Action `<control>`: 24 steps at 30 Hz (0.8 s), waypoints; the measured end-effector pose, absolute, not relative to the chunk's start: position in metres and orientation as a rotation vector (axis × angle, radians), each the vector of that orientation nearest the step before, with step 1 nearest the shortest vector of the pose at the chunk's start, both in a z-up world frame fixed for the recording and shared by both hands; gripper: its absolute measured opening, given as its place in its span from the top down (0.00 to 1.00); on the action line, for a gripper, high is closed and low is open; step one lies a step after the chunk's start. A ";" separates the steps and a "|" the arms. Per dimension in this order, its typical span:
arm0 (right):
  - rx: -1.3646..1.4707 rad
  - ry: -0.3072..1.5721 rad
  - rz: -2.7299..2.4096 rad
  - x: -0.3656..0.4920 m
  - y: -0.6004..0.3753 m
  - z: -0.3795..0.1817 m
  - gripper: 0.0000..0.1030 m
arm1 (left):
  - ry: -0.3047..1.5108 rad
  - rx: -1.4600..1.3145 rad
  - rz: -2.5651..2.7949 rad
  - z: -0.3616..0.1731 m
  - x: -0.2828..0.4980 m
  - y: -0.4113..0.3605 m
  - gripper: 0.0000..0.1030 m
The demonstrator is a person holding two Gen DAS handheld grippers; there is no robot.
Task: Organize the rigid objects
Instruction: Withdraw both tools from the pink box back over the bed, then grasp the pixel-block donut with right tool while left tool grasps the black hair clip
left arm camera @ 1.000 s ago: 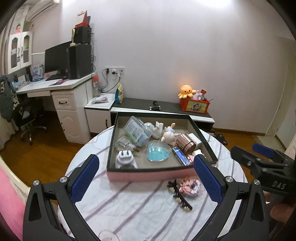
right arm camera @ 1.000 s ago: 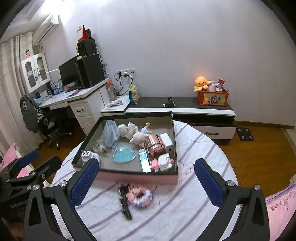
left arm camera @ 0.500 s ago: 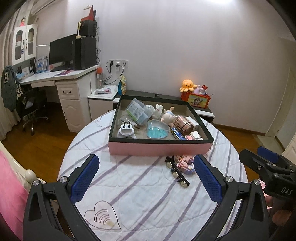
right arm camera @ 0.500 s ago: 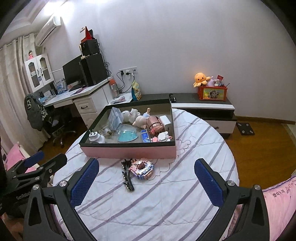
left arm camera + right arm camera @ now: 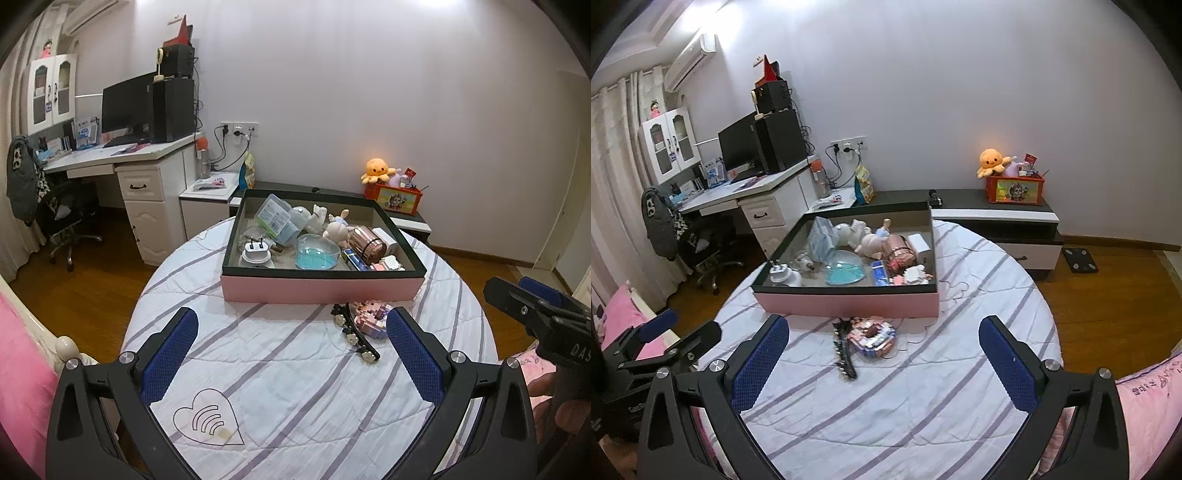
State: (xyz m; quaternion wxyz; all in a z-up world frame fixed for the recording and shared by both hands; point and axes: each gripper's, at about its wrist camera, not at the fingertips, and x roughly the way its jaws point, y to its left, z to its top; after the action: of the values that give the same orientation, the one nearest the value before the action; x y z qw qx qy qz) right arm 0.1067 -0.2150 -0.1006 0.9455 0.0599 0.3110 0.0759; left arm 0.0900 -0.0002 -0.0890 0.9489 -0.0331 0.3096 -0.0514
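A pink box with a dark rim [image 5: 321, 286] [image 5: 846, 304] stands on the round striped table and holds several small items: a white plug [image 5: 256, 251], a blue heart dish [image 5: 317, 254], toy figures, a copper tin [image 5: 365, 242]. In front of it lie a black hair clip [image 5: 354, 334] [image 5: 844, 350] and a pink block toy [image 5: 371, 315] [image 5: 873, 334]. My left gripper [image 5: 291, 354] hovers open and empty near the table's front. My right gripper [image 5: 882, 362] is also open and empty, well short of the clip and toy.
The striped cloth [image 5: 295, 387] covers the table, with a heart logo [image 5: 207, 421] at the front. Behind are a white desk [image 5: 122, 162] with a monitor, an office chair [image 5: 62, 218], and a low cabinet [image 5: 997, 214] with an orange plush and a toy bin. Pink bedding [image 5: 18, 369] lies left.
Both grippers have drawn back from the box, which now looks smaller and farther away. More of the table front shows. Both stay open.
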 end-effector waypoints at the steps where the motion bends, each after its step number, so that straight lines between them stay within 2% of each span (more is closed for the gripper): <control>1: 0.125 0.638 0.148 0.108 -0.218 -0.103 0.00 | 0.638 -0.064 -0.110 -0.091 0.091 -0.002 0.00; 24: 0.141 0.824 0.187 0.167 -0.239 -0.168 0.00 | 0.843 -0.042 -0.138 -0.164 0.151 -0.051 0.00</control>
State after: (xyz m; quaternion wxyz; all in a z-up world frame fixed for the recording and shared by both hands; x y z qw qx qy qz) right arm 0.1668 -0.2389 -0.1679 0.9097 0.0686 0.3994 0.0909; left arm 0.1508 -0.0506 -0.1638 0.9100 -0.0203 0.4087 -0.0671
